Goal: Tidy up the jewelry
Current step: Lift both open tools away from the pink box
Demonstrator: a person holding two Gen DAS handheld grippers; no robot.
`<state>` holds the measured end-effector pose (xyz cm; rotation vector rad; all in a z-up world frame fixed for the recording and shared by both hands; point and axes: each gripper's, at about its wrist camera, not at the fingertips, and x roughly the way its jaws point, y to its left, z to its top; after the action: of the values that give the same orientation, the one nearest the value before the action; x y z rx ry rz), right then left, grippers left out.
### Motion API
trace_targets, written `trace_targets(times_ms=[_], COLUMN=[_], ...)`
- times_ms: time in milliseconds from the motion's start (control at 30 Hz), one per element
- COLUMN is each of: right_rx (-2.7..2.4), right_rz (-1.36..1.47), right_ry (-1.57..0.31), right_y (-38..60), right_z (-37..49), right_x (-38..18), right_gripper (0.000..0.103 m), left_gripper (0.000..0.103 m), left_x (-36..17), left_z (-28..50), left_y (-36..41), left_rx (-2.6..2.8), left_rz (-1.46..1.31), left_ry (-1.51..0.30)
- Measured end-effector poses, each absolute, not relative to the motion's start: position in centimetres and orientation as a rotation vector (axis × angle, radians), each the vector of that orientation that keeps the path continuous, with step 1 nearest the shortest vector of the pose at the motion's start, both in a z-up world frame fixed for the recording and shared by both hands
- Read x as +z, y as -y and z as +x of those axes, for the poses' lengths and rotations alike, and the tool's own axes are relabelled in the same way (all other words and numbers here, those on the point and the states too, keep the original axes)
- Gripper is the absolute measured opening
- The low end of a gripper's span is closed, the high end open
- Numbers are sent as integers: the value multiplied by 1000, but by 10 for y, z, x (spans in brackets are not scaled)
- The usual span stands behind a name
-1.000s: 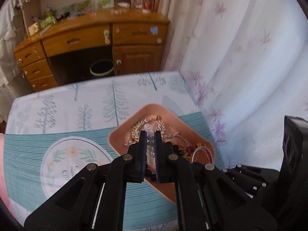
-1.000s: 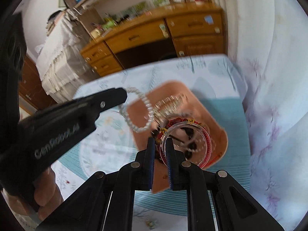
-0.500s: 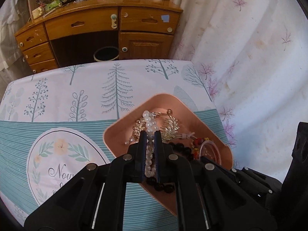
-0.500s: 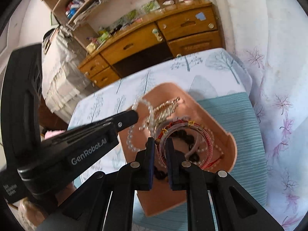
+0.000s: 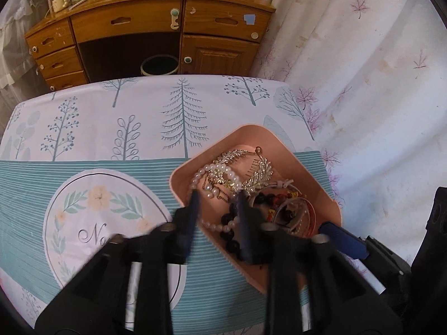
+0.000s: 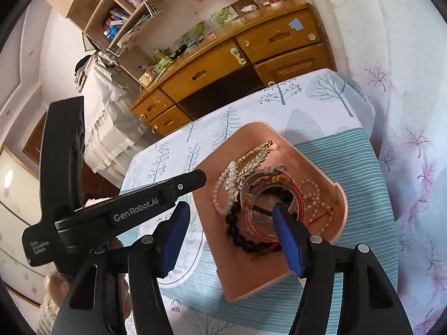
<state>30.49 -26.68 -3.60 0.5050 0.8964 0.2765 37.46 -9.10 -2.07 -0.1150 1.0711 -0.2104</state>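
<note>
A pink tray (image 5: 307, 173) (image 6: 245, 276) on the tablecloth holds jewelry: a white pearl bracelet (image 5: 220, 173) (image 6: 226, 187), a gold leaf hair comb (image 5: 257, 170) (image 6: 251, 159), a black bead bracelet (image 5: 227, 231) (image 6: 243, 240) and clear and red bangles (image 5: 301, 209) (image 6: 268, 209). My left gripper (image 5: 218, 203) is open and empty just above the tray's near left rim. My right gripper (image 6: 229, 217) is open and empty over the tray, its right finger above the bangles.
The table has a teal and white tree-print cloth (image 5: 111, 128). A wooden desk (image 5: 145, 28) with drawers and a bin (image 5: 159, 65) stands behind it. A floral curtain (image 5: 377, 69) hangs at the right. Shelves (image 6: 134, 5) are above the desk.
Both grippers have opened. The left one let go of the pearl bracelet and the right one let go of the clear bangle; both now lie in the tray.
</note>
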Motion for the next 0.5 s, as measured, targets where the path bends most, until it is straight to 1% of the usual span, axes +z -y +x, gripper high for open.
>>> trace_targets(times_ms=[33,267,500], right_rx=[277,286,262], right_rz=[505,455,323], right_ry=[-889,-865,-869], right_y=[267,258,232], right_z=[301,266,223], right_x=[-34,-18,-7], right_gripper=[62,62,62], left_gripper=[41,41,41], left_x=[-17,0,10], left_z=[369,334,289], left_y=[88,73,53], left_rx=[-207,-222,-229], left_rz=[-114,-110,-106], left_ry=[-1055,-1029,-1030])
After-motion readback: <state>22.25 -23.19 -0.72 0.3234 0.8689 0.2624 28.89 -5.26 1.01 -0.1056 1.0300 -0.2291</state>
